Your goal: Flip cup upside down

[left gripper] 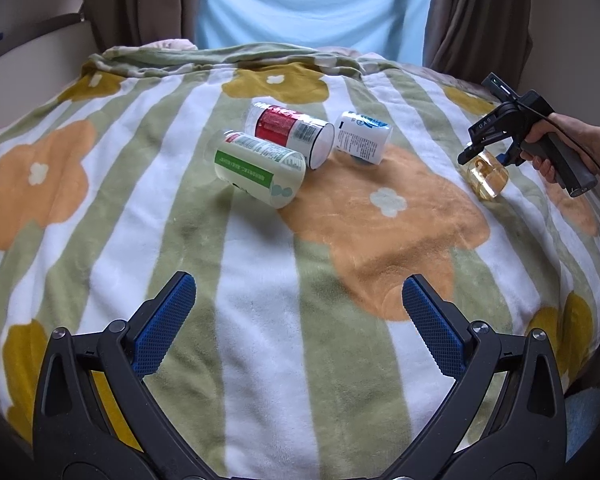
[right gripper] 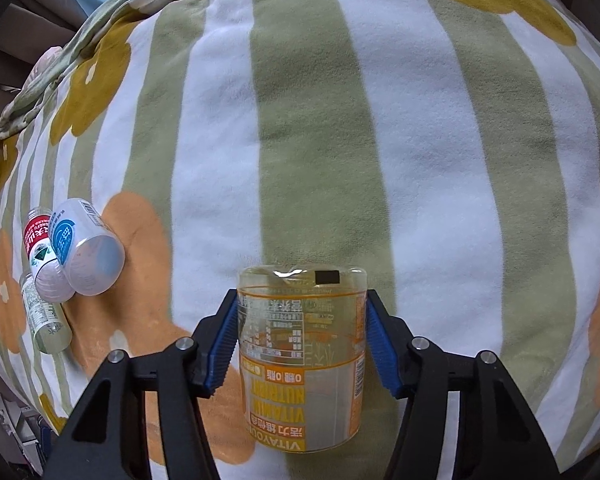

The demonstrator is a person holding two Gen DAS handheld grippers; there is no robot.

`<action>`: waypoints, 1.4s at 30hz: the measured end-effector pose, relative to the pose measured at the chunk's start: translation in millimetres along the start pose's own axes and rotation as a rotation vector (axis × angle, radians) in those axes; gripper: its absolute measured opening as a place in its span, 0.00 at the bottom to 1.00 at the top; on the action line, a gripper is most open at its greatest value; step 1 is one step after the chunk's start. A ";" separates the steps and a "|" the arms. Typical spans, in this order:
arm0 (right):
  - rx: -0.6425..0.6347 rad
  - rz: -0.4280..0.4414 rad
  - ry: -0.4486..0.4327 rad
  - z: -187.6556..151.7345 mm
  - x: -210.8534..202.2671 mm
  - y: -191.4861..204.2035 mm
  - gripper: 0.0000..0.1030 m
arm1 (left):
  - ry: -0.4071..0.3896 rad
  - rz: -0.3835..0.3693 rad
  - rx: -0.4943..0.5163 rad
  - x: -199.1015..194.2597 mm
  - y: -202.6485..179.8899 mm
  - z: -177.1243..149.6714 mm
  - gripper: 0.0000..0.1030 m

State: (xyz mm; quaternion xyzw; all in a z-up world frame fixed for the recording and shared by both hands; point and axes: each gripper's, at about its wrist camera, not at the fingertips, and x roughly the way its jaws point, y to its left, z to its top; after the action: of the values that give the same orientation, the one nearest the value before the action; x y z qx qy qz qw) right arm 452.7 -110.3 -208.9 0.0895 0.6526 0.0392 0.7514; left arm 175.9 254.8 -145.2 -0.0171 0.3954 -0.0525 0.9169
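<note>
A bed is covered by a fleece blanket [left gripper: 260, 264] striped green and white with orange and mustard flowers; brown curtains [left gripper: 472, 12] and a pale blue panel [left gripper: 316, 4] are seen behind it. Near the middle of the blanket three cut bottle cups lie on their sides, close together: a green-labelled one [left gripper: 260, 168], a red-labelled one [left gripper: 290, 132] touching it, and a blue-and-white one [left gripper: 363, 138] just beside. Nothing lies between them and the task's cup.

The clear yellow cup [right gripper: 302, 358] is gripped at its sides by the blue pads [right gripper: 225, 344] of the right gripper [right gripper: 302, 340], near the blanket's right edge and well apart from the others. Its label, printed "VITAYOU", "VITAMIN" and "NUTRIENT", is seen upside down. Its long axis runs forward along the fingers, one end facing away from the camera and the other towards it.

The left gripper [left gripper: 298, 328] is held spread wide over the blanket with nothing between its pads.
</note>
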 end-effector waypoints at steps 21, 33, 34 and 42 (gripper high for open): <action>-0.359 0.265 0.108 -155.9 -23.6 183.4 0.53 | -0.039 -0.006 -0.032 -98.7 18.9 -24.5 1.00; -0.306 0.150 0.116 -180.1 17.2 195.1 0.54 | 0.007 -0.023 -0.076 -104.6 25.6 -39.2 1.00; -0.308 0.138 0.117 -180.1 19.1 195.8 0.54 | 0.016 -0.026 -0.084 -101.8 26.6 -39.1 1.00; -0.300 0.136 0.110 -181.4 22.1 201.9 0.87 | 0.066 -0.027 -0.081 -85.5 19.8 -37.6 1.00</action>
State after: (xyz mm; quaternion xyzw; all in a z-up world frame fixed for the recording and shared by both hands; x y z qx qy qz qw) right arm 288.4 106.7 -216.9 0.0179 0.6718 0.1917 0.7152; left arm 92.0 284.2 -110.7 -0.0577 0.4269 -0.0492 0.9011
